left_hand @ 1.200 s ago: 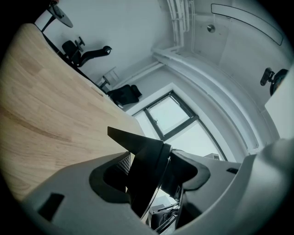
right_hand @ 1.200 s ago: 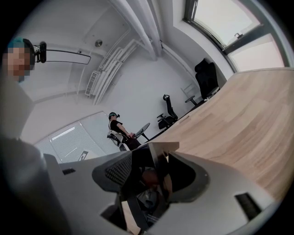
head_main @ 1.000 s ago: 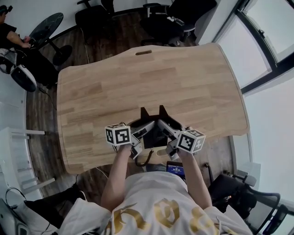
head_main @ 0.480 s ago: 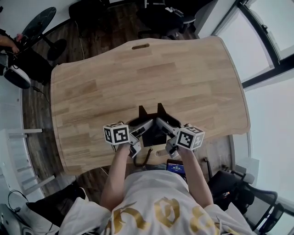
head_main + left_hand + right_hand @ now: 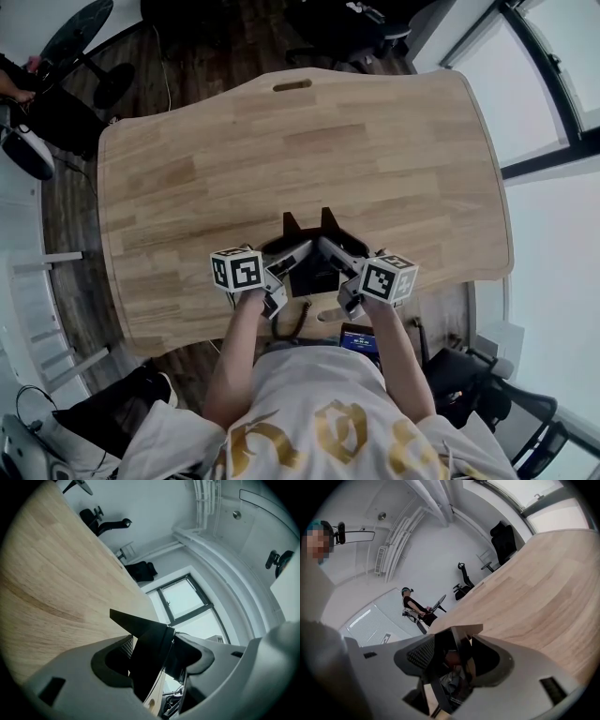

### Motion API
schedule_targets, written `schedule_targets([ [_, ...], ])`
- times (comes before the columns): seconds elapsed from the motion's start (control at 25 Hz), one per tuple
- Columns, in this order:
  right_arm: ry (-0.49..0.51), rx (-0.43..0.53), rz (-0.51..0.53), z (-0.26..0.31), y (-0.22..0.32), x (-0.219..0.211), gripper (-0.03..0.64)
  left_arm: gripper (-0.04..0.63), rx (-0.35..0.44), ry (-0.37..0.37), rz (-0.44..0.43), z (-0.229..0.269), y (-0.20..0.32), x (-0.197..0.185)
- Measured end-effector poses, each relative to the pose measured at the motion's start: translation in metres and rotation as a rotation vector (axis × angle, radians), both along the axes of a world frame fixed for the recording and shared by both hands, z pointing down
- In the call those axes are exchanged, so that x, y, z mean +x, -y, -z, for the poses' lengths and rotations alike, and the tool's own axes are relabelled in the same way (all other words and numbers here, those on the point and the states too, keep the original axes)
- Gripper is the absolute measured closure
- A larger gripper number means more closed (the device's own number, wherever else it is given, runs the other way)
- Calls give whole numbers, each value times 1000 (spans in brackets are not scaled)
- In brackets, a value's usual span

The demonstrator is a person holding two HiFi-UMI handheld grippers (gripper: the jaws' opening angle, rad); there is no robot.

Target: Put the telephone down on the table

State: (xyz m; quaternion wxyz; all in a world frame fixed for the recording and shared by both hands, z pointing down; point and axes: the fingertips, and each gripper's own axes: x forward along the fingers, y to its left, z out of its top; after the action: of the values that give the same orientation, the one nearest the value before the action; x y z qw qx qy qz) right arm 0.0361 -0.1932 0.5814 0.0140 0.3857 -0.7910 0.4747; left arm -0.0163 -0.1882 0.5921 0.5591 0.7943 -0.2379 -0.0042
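A black telephone [image 5: 314, 270] hangs between my two grippers over the near edge of the wooden table [image 5: 281, 150]. Two pointed ends of it stick out towards the table's middle, and its coiled cord [image 5: 296, 323] droops below the table edge. My left gripper [image 5: 296, 255] grips its left side and my right gripper [image 5: 330, 251] its right side. In the left gripper view the dark body of the telephone [image 5: 147, 651] fills the gap of the left gripper [image 5: 154, 663]. In the right gripper view the telephone [image 5: 457, 644] sits between the jaws of the right gripper [image 5: 452, 665].
Black office chairs [image 5: 366, 19] stand beyond the table's far edge. A person [image 5: 19, 84] sits at the far left by a round stand. Windows [image 5: 553, 84] run along the right. A small lit screen [image 5: 356, 339] rests in my lap.
Both grippers have sunk a little towards the table with the telephone still between them. The hold looks the same.
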Motion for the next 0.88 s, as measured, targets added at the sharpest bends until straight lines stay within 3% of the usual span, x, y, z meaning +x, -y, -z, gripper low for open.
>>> schedule_targets([
  [0.88,0,-82,22,-28,43,-8,396,341,-75,-6,38,-28,42,-10],
])
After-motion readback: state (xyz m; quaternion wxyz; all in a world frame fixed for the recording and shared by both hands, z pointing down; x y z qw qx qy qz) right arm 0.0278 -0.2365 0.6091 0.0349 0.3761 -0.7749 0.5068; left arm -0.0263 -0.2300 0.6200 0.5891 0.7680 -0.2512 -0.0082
